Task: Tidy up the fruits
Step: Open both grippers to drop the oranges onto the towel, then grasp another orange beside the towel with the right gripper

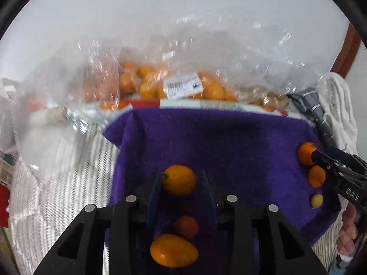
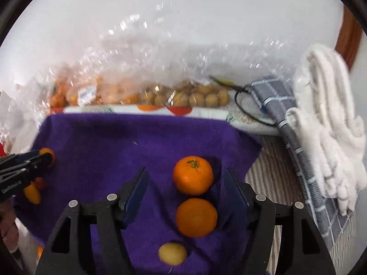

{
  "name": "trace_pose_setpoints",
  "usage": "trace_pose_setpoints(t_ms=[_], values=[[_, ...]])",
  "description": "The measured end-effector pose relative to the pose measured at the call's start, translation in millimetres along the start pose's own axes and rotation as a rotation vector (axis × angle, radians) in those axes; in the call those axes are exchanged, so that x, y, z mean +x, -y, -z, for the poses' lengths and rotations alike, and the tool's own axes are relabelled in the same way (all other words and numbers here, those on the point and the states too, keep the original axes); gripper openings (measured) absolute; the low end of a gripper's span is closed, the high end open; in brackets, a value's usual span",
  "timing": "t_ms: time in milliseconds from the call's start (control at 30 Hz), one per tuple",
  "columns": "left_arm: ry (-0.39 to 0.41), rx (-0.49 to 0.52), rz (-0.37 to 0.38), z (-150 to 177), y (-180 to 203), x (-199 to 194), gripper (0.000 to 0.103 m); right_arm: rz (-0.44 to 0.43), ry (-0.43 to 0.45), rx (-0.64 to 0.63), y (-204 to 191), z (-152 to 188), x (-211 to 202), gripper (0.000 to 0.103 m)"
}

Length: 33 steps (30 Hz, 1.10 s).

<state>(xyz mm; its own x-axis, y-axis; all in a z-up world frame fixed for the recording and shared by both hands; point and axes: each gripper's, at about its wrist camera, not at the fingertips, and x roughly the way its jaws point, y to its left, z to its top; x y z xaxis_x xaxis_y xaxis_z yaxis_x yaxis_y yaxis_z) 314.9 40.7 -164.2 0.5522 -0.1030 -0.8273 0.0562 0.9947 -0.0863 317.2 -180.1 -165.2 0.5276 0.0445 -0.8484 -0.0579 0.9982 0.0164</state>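
Right claw (image 2: 185,192) astride stemmed mandarin (image 2: 193,175)

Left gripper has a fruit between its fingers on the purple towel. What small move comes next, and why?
Probably lift the left gripper straight up: its jaws now flank the yellow-orange fruit with a slight gap, and the fruit looks set down on the purple towel, in line with the two fruits nearer the camera.
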Motion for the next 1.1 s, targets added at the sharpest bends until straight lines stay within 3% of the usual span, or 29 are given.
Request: trace_pose_setpoints(t_ms=[167,233,367,500,700,833,1100], values=[[0.153,0.097,-0.037,9.9,14.8,-45.8,0.049,0.009,0.098,-0.031,-14.9,10.1,-49.7,0.077],[0.195,0.115,-0.069,21.7,18.2,-60.1,0.050,0.044,0.129,-0.079,-22.9,20.0,-68.6,0.079],[0.176,0.041,-0.035,47.6,10.2,-75.0,0.050,0.069,0.140,-0.157,-37.7,45.6,-91.1,0.079],[0.172,0.009,-0.060,74.6,4.2,-94.7,0.050,0.033,0.114,-0.161,-42.0,73.1,-101.9,0.079],[0.142,0.094,-0.073,103.5,11.7,-112.4,0.050,0.011,0.073,-0.142,-38.5,102.6,-116.7,0.084],[0.135,0.096,-0.060,117.0,12.4,-122.0,0.050,-0.029,0.082,-0.113,-26.9,115.8,-127.8,0.089],[0.105,0.101,-0.042,143.8,-5.4,-113.1,0.050,-0.054,0.061,-0.078,-13.1,139.9,-115.7,0.087]])
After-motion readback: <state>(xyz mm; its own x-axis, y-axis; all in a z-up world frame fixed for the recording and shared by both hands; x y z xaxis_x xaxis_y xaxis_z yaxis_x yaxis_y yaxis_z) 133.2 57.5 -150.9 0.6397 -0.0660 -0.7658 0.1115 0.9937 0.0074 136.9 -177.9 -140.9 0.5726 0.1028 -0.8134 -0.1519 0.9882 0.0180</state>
